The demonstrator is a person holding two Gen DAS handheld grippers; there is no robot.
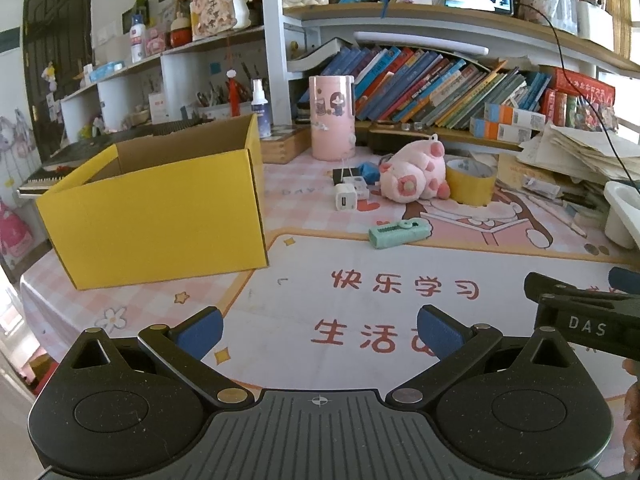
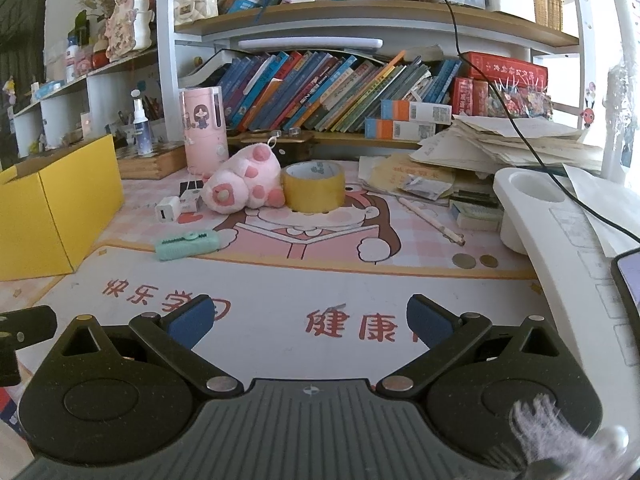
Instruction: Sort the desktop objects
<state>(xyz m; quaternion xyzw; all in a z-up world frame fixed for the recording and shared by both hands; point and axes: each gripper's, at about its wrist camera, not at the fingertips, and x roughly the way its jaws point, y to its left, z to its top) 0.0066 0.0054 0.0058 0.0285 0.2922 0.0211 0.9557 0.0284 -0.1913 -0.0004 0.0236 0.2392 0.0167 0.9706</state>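
Left gripper [image 1: 320, 334] gapes wide, holding nothing, low over the surface [image 1: 360, 264]. Right gripper [image 2: 308, 320] is equally wide and empty. Sorting looks barely begun: the green stapler-like tool [image 2: 187, 244], white charger [image 2: 167, 209], plush pig [image 2: 240, 184] and tape roll [image 2: 313, 186] all lie outside the yellow box [image 1: 160, 216], left of them.

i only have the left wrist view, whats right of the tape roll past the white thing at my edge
Observer: Two coins lie on the mat, near the front of the white stand.
Operator: anything long i could grab there
Observer: A pencil lies diagonally between the tape roll and the stand.
Operator: is the right gripper holding something
Observer: No, the right gripper is open, nothing between its fingers.
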